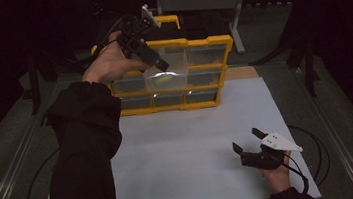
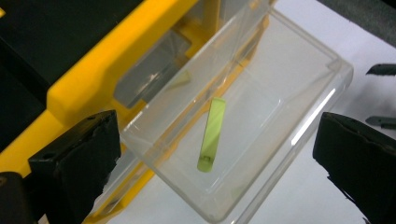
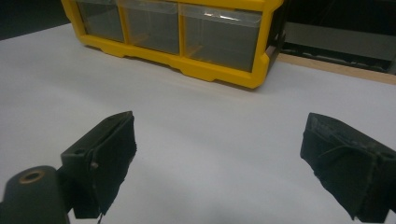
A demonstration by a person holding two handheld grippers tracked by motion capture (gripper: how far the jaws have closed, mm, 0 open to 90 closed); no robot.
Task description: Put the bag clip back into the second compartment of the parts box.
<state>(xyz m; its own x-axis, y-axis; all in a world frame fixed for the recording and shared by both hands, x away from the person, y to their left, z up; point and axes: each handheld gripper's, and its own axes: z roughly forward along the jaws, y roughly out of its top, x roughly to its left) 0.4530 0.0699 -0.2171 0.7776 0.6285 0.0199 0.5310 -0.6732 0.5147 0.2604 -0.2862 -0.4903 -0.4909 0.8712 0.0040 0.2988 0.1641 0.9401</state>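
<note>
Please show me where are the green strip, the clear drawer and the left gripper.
green strip [image 2: 212, 134]: left gripper view, middle of the strip.
clear drawer [image 2: 306, 121]: left gripper view, its front wall.
left gripper [image 1: 159, 63]: high view, between the fingertips above the drawer.

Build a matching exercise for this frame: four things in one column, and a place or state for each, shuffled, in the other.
Things:
1. green strip
2. clear drawer
3. left gripper
4. right gripper

Places or states:
A. open, low over the white sheet, away from the cabinet
B. pulled out of the yellow cabinet
C. lying on the drawer floor
D. open, above the pulled-out drawer

Pairs: 1-C, 2-B, 3-D, 4-A
</note>
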